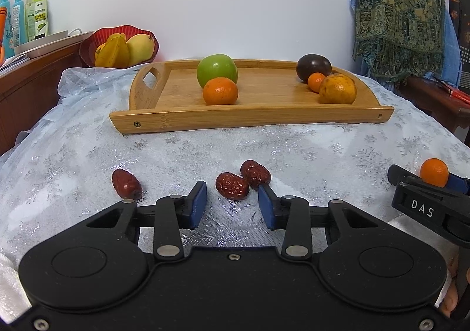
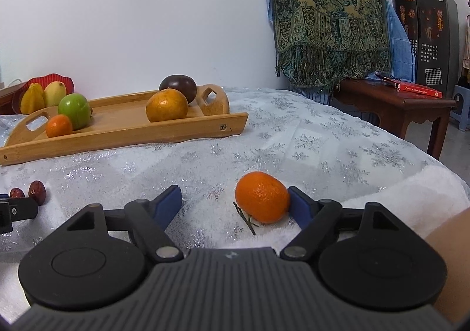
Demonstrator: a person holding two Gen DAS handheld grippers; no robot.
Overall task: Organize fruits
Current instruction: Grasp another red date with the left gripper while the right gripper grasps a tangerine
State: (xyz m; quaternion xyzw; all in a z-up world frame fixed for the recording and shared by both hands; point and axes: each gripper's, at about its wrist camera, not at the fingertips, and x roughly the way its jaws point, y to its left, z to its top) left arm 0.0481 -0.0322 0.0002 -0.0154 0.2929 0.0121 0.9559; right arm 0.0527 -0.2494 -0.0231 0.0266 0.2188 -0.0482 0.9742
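Left wrist view: left hand-held gripper (image 1: 232, 199) has its jaws apart, a red jujube (image 1: 232, 185) lying between the blue pads, untouched. Two more jujubes lie on the snowflake-patterned bench cloth (image 1: 323, 143). The bamboo tray (image 1: 249, 119) holds five fruits. The neighbouring gripper body reads "DAS".

Right wrist view: right hand-held gripper (image 2: 235, 204) stands apart; a mandarin (image 2: 261, 197) rests against its right pad only, unclamped.
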